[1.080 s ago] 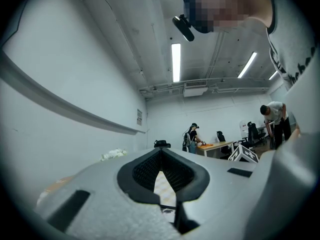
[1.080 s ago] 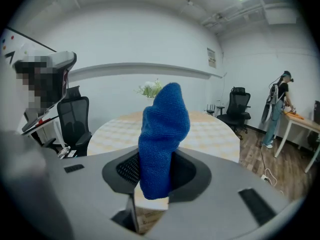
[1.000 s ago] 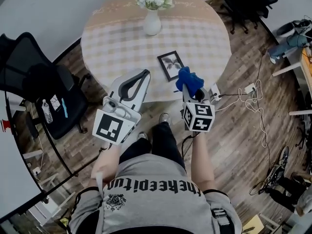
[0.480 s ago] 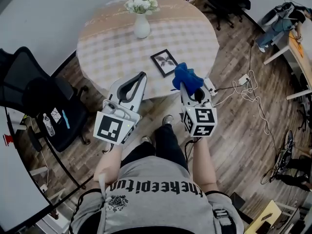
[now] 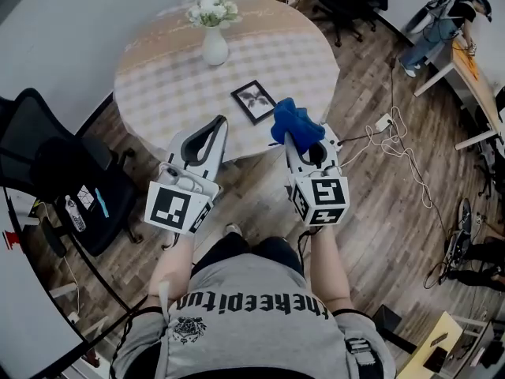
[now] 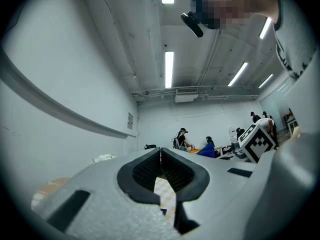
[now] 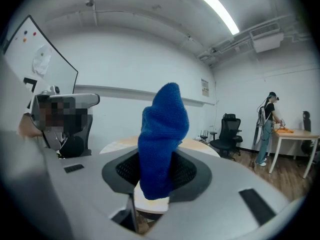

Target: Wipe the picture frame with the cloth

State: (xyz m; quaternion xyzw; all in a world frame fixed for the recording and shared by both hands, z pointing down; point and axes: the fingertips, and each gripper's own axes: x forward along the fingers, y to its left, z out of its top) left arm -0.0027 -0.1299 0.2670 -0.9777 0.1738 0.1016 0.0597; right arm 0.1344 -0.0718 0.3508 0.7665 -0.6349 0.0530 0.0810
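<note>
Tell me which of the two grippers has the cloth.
The right gripper, shut on the blue cloth. The left gripper is shut with nothing between its jaws.

Bare table (image 5: 158, 93) is left between its near edge and the picture frame (image 5: 254, 101); the vase (image 5: 214, 47) is set well apart, by the far edge.

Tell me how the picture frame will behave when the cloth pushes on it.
The frame lies flat on the table, so it should slide rather than tip. It looks thin, so it is probably light and easily shoved. It sits near the table's edge, so a pull toward that edge might drop it.
</note>
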